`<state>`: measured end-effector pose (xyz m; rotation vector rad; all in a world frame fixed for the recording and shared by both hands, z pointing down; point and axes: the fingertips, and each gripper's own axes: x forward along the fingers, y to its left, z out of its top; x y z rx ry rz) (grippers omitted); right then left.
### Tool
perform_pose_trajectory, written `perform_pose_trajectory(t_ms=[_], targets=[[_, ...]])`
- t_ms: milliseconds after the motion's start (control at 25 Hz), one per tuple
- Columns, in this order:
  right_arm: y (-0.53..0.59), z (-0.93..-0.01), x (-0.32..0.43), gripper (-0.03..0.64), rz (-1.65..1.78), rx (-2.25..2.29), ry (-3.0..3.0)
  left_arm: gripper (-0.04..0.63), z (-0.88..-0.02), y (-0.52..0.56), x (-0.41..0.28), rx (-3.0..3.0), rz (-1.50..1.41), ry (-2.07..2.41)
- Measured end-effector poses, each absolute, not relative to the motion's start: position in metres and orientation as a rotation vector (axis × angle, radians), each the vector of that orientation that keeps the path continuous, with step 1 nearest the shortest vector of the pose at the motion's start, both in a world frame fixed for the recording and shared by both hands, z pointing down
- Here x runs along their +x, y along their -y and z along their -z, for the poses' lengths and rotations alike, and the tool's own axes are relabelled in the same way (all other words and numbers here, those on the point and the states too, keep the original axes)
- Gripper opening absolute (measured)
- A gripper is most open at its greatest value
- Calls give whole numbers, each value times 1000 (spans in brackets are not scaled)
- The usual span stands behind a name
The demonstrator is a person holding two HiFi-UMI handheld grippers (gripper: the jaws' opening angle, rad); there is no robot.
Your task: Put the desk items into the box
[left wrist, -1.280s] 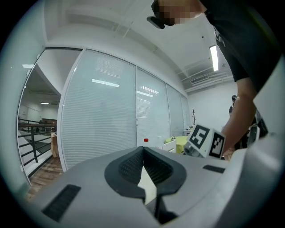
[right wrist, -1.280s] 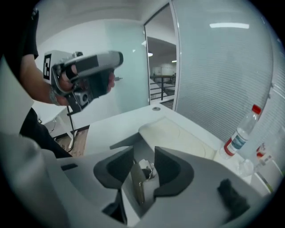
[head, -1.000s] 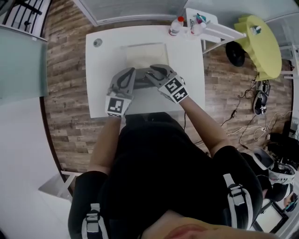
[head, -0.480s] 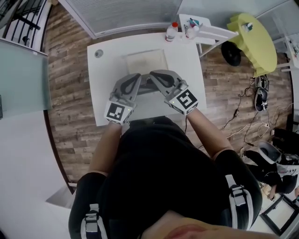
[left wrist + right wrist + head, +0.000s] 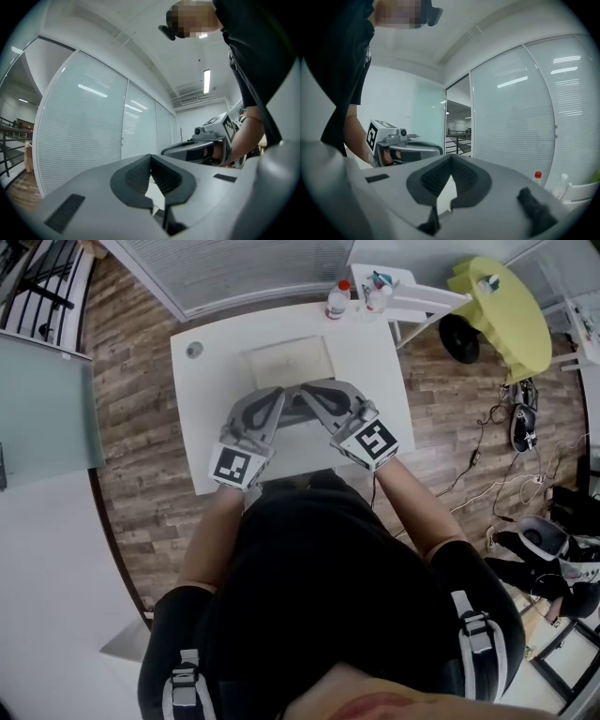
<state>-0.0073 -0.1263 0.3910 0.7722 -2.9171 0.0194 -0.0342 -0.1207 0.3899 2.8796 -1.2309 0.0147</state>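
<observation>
A shallow pale box point(image 5: 288, 360) lies at the back middle of the white table point(image 5: 380, 371). I cannot see any loose desk items on the tabletop. I hold both grippers raised above the table's near half, pointing level, tips close together. My left gripper point(image 5: 277, 394) is shut with nothing between its ribbed pads point(image 5: 140, 174). My right gripper point(image 5: 306, 391) is shut and empty too, its pads point(image 5: 461, 177) meeting at the tip. Each gripper view shows the other gripper alongside: the right gripper point(image 5: 199, 146) and the left gripper point(image 5: 408, 149).
A round grommet point(image 5: 194, 350) sits in the table's back left corner. A red-capped bottle point(image 5: 336, 302) and other small bottles stand on a white stand point(image 5: 417, 298) at the back right, beside a yellow round table point(image 5: 511, 310). Glass partition walls lie beyond.
Both grippers have lifted off the table toward my head and now look larger. The right one has turned more level. Over the last half second they have hardly moved.
</observation>
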Motion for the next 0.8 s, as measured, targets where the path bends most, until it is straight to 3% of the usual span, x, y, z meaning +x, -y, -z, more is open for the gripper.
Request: perform_pose_trajectory(t_ms=[800], targets=[[119,-384,-10,15,-24,774,2946,12,-388,110,-33,2882,-21,1240]])
